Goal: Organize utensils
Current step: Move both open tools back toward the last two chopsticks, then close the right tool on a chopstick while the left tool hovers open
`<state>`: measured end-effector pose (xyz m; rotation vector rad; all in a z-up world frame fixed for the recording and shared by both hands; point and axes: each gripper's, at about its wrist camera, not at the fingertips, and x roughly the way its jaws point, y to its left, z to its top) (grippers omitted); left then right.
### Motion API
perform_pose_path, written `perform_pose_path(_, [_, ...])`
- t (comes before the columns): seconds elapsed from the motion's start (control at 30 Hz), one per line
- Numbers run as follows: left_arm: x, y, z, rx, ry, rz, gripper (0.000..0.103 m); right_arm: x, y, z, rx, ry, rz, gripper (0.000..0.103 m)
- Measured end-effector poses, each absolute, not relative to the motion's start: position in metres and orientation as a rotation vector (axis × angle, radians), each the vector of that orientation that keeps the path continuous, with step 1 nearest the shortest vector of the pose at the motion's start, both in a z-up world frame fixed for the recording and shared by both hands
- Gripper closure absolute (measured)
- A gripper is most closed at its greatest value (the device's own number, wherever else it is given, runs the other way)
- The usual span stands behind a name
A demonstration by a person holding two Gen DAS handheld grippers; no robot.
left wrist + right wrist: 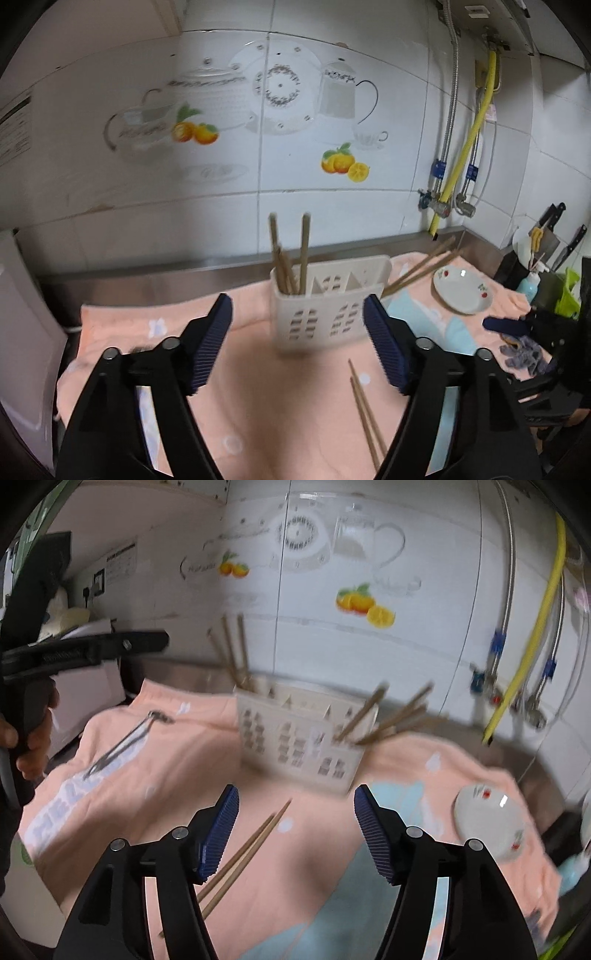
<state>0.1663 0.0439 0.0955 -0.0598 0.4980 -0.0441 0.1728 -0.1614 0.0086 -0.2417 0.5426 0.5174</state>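
Observation:
A white slotted utensil caddy (325, 295) (303, 738) stands on a peach towel (258, 387) (207, 746). Several wooden chopsticks (291, 254) (232, 653) stand upright in its left compartment. Others (421, 269) (391, 716) lean out of its right end. A loose pair of chopsticks (365, 413) (243, 856) lies on the towel in front, beside each gripper's inner finger. My left gripper (297, 301) is open and empty, facing the caddy. My right gripper (297, 794) is open and empty too. A hand (33, 738) holds the left gripper's handle.
A small white dish (461, 291) (487, 819) with red prints sits on the towel's right side. Metal tongs (125, 738) lie on its left part. Knives in a rack (554, 236) stand at far right, pipes (454, 147) run down the tiled wall, and a white board (26, 332) leans at left.

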Motion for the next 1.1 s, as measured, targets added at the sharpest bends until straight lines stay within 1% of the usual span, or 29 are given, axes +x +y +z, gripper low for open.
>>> perform_pose_path(0.17, [0.14, 0.05, 0.077, -0.058, 0.507, -0.004, 0.019, 0.153, -0.156, -0.036, -0.234, 0.615, 0.495, 0.04])
perform_pose_path(0.27, [0.128, 0.052, 0.065, -0.056, 0.521, 0.019, 0.014, 0.143, -0.151, -0.06, -0.209, 0.667, 0.497, 0.04])
perform_pose_path(0.47, [0.109, 0.058, 0.043, -0.049, 0.546, 0.062, 0.01, 0.129, -0.137, -0.09, -0.191, 0.715, 0.486, 0.04])
perform_pose_path(0.53, [0.103, 0.062, 0.038, -0.054, 0.548, 0.076, 0.009, 0.126, -0.132, -0.097, -0.187, 0.724, 0.481, 0.042])
perform_pose_path(0.83, [0.082, 0.084, 0.021, -0.115, 0.555, 0.114, 0.007, 0.131, -0.119, -0.119, -0.154, 0.792, 0.453, 0.059])
perform_pose_path(0.9, [0.079, 0.087, 0.018, -0.123, 0.558, 0.117, 0.007, 0.132, -0.117, -0.122, -0.144, 0.802, 0.445, 0.065])
perform_pose_path(0.93, [0.077, 0.088, 0.016, -0.126, 0.563, 0.119, 0.007, 0.133, -0.115, -0.123, -0.141, 0.806, 0.439, 0.066])
perform_pose_path(1.0, [0.075, 0.091, 0.014, -0.127, 0.562, 0.124, 0.007, 0.134, -0.114, -0.125, -0.125, 0.819, 0.438, 0.073])
perform_pose_path(1.07, [0.073, 0.092, 0.013, -0.125, 0.562, 0.126, 0.007, 0.135, -0.112, -0.128, -0.112, 0.831, 0.435, 0.076])
perform_pose_path(1.1, [0.072, 0.093, 0.012, -0.126, 0.563, 0.125, 0.007, 0.135, -0.112, -0.129, -0.105, 0.835, 0.434, 0.08])
